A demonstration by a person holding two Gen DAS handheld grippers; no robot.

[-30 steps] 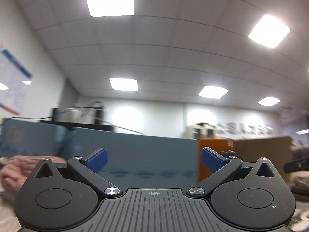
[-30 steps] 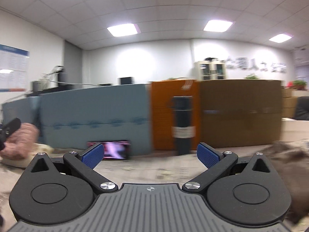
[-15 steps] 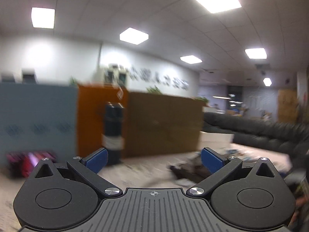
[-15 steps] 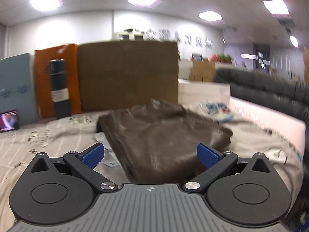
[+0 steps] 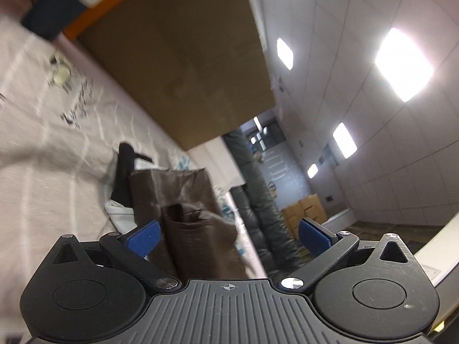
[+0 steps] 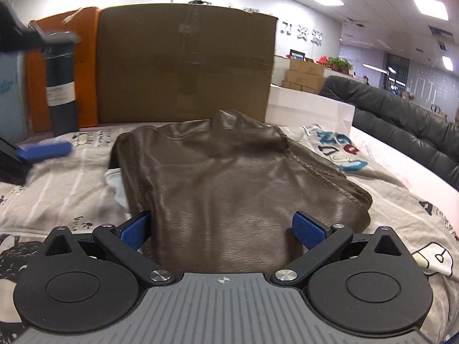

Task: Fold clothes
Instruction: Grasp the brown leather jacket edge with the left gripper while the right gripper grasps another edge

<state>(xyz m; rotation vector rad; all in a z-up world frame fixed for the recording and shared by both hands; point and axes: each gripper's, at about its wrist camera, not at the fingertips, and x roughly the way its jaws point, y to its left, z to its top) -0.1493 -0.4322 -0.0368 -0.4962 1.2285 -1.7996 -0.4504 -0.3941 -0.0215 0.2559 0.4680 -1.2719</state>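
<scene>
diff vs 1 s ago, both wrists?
Both cameras swung right, off the blue partition, onto the brown leather garment. Right gripper closed in over it; left gripper rolled sideways beside it. Unchanged: both open, nothing grasped, garment on the printed sheet.

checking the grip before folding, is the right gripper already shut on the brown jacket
No, the right gripper is open, its blue fingers spread either side of the brown jacket.
</scene>
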